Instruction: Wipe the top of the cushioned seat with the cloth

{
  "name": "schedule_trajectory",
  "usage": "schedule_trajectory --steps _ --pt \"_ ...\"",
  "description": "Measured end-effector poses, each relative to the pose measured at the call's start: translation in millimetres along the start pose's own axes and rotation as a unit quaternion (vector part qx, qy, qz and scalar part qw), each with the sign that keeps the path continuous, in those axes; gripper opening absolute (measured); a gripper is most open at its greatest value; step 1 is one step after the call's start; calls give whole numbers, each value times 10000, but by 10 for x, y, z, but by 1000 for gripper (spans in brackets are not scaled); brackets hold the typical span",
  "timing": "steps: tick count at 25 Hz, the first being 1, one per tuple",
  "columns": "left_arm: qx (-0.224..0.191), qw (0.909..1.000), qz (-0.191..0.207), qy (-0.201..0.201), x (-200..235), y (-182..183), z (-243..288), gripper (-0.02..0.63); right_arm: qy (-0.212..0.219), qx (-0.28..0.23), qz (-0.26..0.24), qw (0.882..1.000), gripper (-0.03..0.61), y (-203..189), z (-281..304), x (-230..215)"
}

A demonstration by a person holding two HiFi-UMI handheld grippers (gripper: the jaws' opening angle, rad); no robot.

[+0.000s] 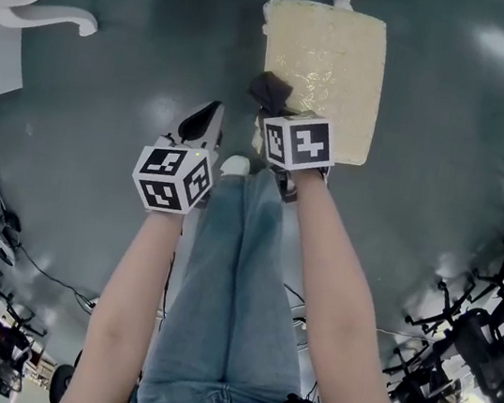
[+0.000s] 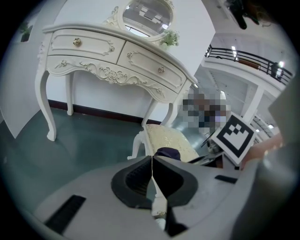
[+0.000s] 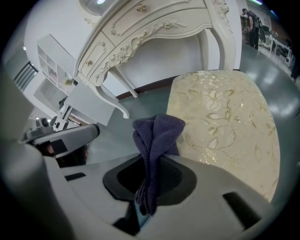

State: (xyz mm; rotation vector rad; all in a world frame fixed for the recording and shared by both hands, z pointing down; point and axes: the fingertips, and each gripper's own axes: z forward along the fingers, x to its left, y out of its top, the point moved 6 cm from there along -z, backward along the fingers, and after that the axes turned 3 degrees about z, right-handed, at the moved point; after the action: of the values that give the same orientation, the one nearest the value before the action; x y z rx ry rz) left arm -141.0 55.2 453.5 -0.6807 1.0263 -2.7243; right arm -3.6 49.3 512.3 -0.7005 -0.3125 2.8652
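Right gripper (image 3: 149,159) clamps cloth (image 3: 158,133) at seat (image 3: 225,117) near dressing table (image 2: 112,61); left gripper (image 2: 152,160) closed

the cloth (image 3: 157,136) is seen dark purple, the cushioned seat (image 3: 225,117) cream w/ gold leaf pattern. floor (image 1: 103,125) is seen grey-green, table (image 2: 112,47) white, jeans (image 1: 238,289) blue.

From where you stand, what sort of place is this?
Probably a big indoor hall or lab with a staged bedroom corner: an ornate white dressing table and cushioned seat, yet office chairs on a glossy green floor.
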Motion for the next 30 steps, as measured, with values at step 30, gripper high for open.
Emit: schedule_trajectory --steps 30 --pt "-14 9999 130 -28 -214 280 61 5 676 -900 5 9936 44 256 -649 -205"
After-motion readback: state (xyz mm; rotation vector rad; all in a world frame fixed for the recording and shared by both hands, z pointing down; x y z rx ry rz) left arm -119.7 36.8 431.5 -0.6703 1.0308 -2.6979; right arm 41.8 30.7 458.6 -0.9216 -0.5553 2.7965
